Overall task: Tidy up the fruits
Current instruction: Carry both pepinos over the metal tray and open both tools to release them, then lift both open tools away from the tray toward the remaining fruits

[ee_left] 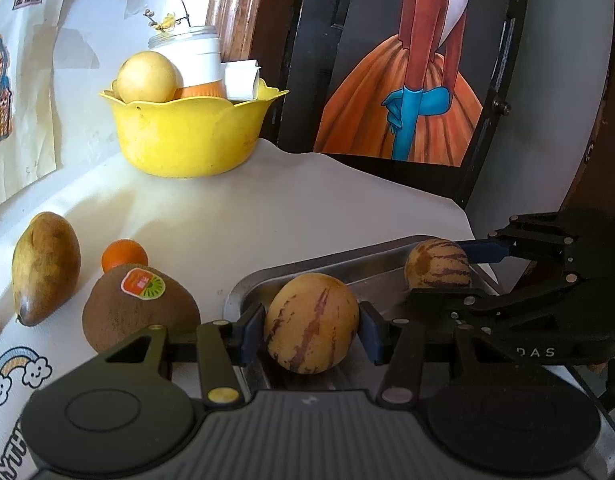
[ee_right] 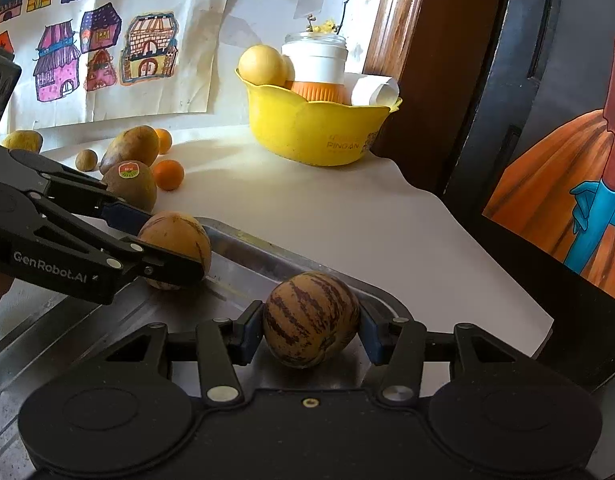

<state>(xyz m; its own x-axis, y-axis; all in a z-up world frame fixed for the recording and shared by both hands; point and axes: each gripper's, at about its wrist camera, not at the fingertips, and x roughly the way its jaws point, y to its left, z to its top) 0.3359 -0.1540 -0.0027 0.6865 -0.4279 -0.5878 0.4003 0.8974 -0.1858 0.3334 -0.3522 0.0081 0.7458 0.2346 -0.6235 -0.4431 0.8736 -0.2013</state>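
A pale yellow pepino melon (ee_left: pixel 311 322) with purple streaks sits between the blue pads of my left gripper (ee_left: pixel 312 330), which is shut on it; its underside rests on the steel tray (ee_left: pixel 307 272). A darker, heavily striped pepino melon (ee_right: pixel 311 318) is clamped the same way in my right gripper (ee_right: pixel 312 328), low over the tray (ee_right: pixel 247 248) near its far corner. Each view shows the other gripper too: the right gripper (ee_left: pixel 451 276) with its striped melon (ee_left: pixel 437 264), and the left gripper (ee_right: pixel 159 244) with its pale melon (ee_right: pixel 175 246).
On the white cloth left of the tray lie a stickered kiwi (ee_left: pixel 141 308), a mango (ee_left: pixel 45 268), tangerines (ee_right: pixel 168 175) and a small brown fruit (ee_right: pixel 86 159). A yellow bowl (ee_left: pixel 191 136) holding a round fruit and a jar stands behind. A framed painting (ee_left: pixel 403 80) leans at the right.
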